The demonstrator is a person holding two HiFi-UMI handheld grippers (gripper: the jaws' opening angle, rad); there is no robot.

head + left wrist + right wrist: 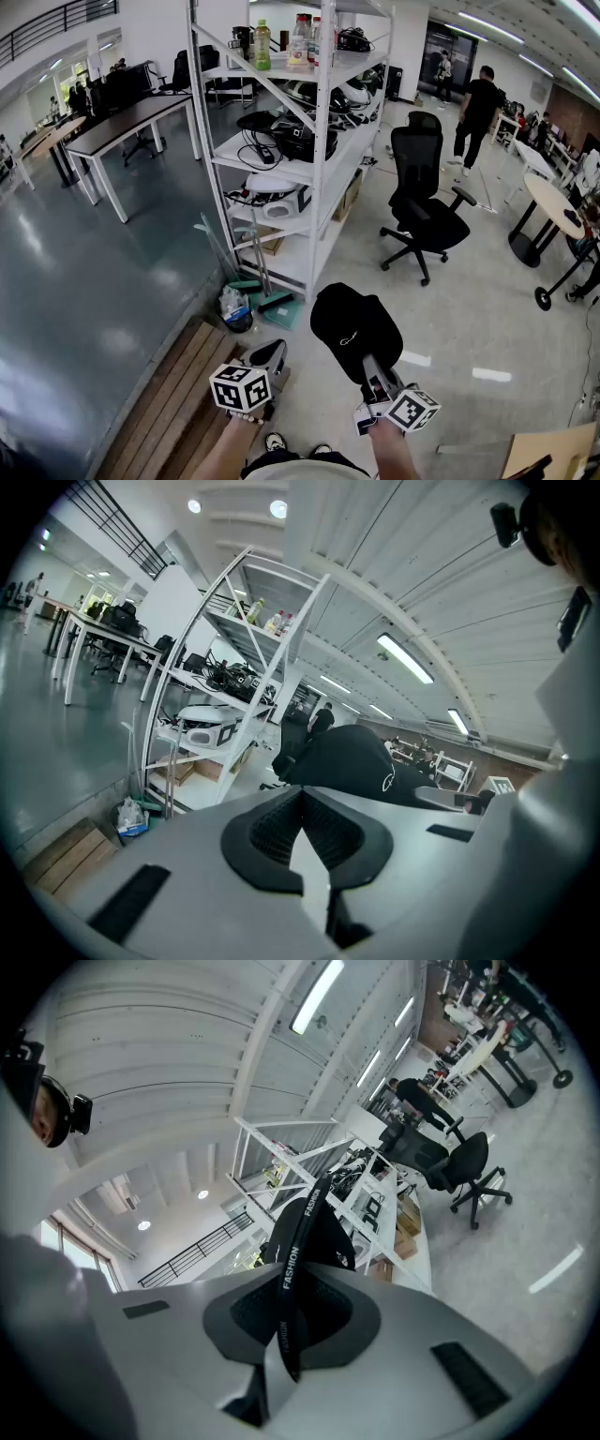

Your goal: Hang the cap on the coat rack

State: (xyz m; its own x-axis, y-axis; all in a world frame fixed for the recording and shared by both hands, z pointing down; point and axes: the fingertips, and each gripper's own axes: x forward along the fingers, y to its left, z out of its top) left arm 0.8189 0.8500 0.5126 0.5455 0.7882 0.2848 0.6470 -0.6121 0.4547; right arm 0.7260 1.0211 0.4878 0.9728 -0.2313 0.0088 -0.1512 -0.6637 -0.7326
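Two hand-held claws were out in front of the wearer of the head camera in a large workshop, and only one had anything in it. The right gripper [367, 364] [286, 1321] had its jaws clamped on the strap [292, 1274] at the back of a black cap [352, 323] [317, 1227]. The strap carried the printed word FASHION and ran up between the dark pads. The cap stood above the jaws, in the air over the pale floor [469, 309], with its crown away from the person. In the head view it was near the foot of a white shelf [319, 141], between that shelf and a black office chair [427, 202].

The left gripper [269, 354] [302, 794] was just beside it, lower and apart from the cap, its jaws together with nothing between them. Its own view showed the cap [352, 761] beyond the pads.

Cables, devices and bottles [262, 45] filled the shelf. Wooden boards [178, 403] lay on the floor at lower left, a long table [131, 117] stood farther left, and a person [480, 103] in dark clothes was well behind the chair.
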